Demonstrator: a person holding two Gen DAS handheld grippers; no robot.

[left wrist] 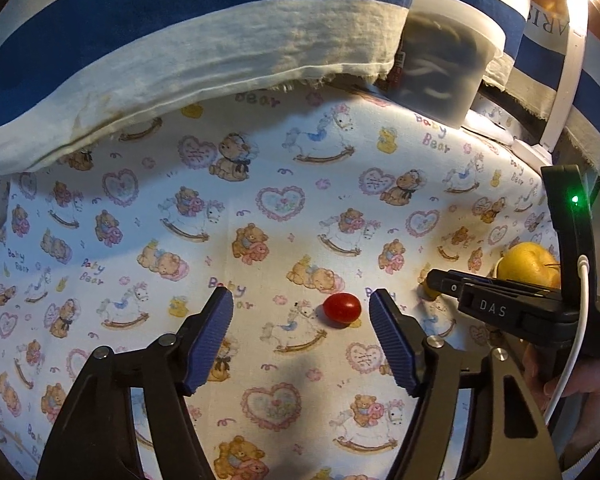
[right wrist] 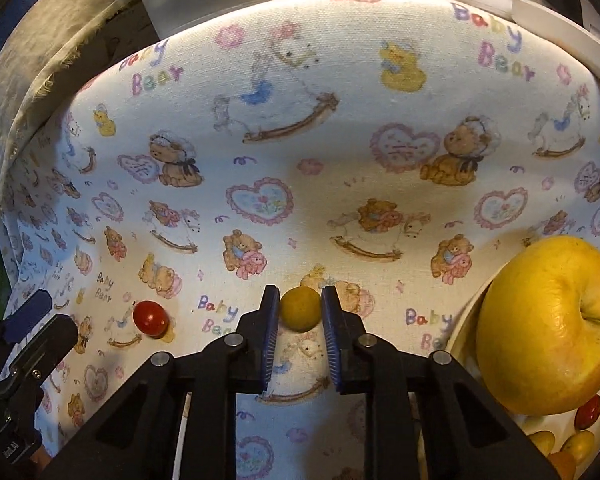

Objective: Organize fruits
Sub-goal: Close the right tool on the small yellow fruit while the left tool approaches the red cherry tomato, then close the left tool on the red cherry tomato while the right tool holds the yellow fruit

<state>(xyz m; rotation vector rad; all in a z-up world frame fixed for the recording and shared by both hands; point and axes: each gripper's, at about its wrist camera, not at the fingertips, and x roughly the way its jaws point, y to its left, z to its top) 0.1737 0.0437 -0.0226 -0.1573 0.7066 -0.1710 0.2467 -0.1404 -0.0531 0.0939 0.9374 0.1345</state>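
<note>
The right gripper (right wrist: 300,308) has its jaws closed on a yellow tomato (right wrist: 300,309), low over the tabletop (right wrist: 340,152). The next move is probably to carry it to the plate (right wrist: 462,336) beside the apple (right wrist: 548,328). The left gripper (left wrist: 301,312) hangs wide open and empty, near the red tomato (left wrist: 342,309), which lies on the cloth.

cloth (right wrist: 340,160): we see matt woven printed fabric | red tomato (left wrist: 341,309): glossy smooth skin | yellow tomato (right wrist: 300,308): matt, dull | apple (right wrist: 548,328): smooth waxy sheen | left gripper (left wrist: 301,310): matt black plastic, ribbed blue pads, metal pins | tub (left wrist: 444,60): we read cloudy translucent plastic | plate (right wrist: 460,340): smooth off-white
</note>
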